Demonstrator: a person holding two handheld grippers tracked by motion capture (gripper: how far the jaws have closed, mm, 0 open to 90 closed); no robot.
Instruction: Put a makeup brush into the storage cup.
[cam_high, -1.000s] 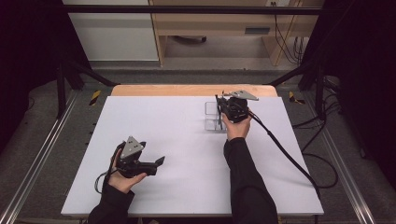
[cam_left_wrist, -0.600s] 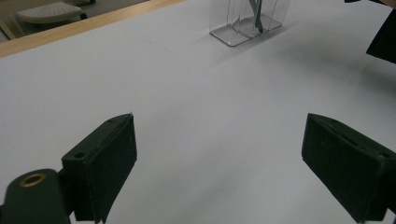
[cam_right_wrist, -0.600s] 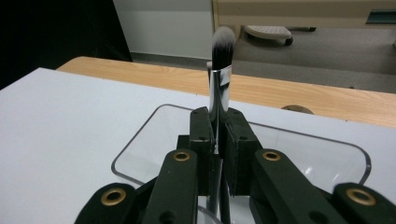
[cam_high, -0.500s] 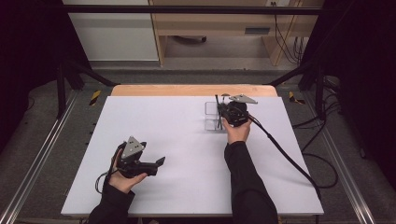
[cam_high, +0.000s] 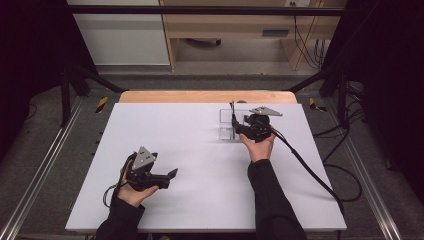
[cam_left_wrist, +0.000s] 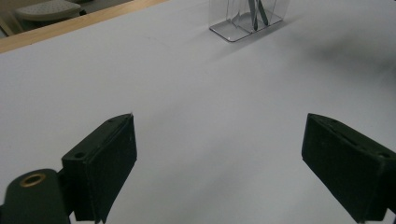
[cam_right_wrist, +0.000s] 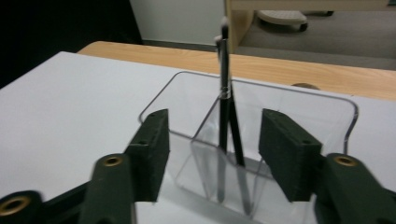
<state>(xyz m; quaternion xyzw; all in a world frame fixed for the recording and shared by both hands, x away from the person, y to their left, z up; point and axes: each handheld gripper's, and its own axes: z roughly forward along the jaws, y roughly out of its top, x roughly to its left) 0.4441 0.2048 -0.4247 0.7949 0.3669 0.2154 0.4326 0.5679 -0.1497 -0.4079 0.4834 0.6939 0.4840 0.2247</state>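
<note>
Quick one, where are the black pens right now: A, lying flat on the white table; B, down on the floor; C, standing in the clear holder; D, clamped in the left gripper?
C: in the right gripper view the black pens stand upright inside the clear holder, between the right gripper's parted jaws, which do not touch them.

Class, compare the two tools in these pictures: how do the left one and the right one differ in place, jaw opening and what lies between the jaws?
The left tool rests low at the near left of the white table; the right tool is at the clear holder far right. The left tool's jaws stand wide over bare table; the right tool's have just opened, narrower, around the black pens, pads apart from them. Both have black jaws.
</note>
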